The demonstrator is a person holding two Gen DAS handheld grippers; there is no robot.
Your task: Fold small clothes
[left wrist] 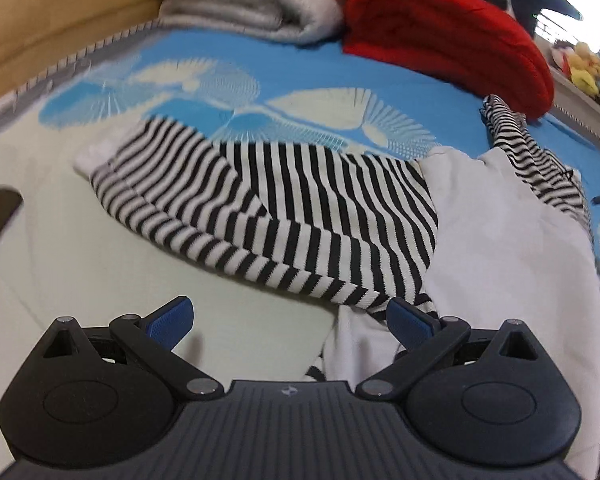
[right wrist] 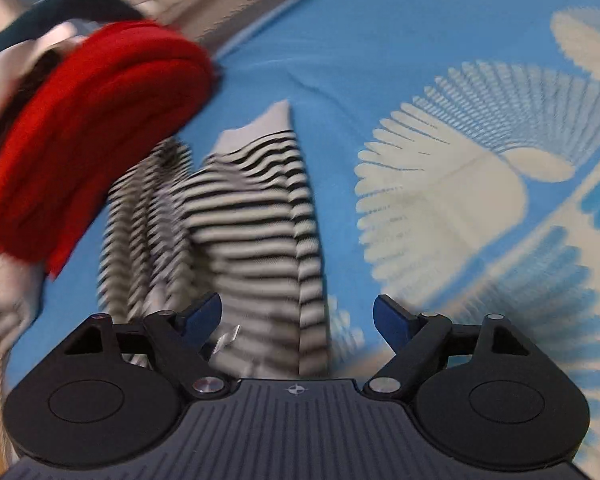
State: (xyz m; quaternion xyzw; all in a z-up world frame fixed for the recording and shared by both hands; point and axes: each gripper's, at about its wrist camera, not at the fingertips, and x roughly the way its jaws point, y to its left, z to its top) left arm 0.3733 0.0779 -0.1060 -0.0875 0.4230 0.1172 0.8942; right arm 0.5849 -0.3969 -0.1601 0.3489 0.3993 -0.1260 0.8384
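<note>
**Cloth, plastic and metal**

The striped garment (left wrist: 284, 204) is showing a ribbed knit. The red folded cloth (left wrist: 452, 36) is looking fleecy, the bedsheet (right wrist: 420, 60) smooth. The left gripper (left wrist: 291, 320) is wearing matt black plastic, textured blue pads (left wrist: 172, 320) and shiny metal pins.
</note>
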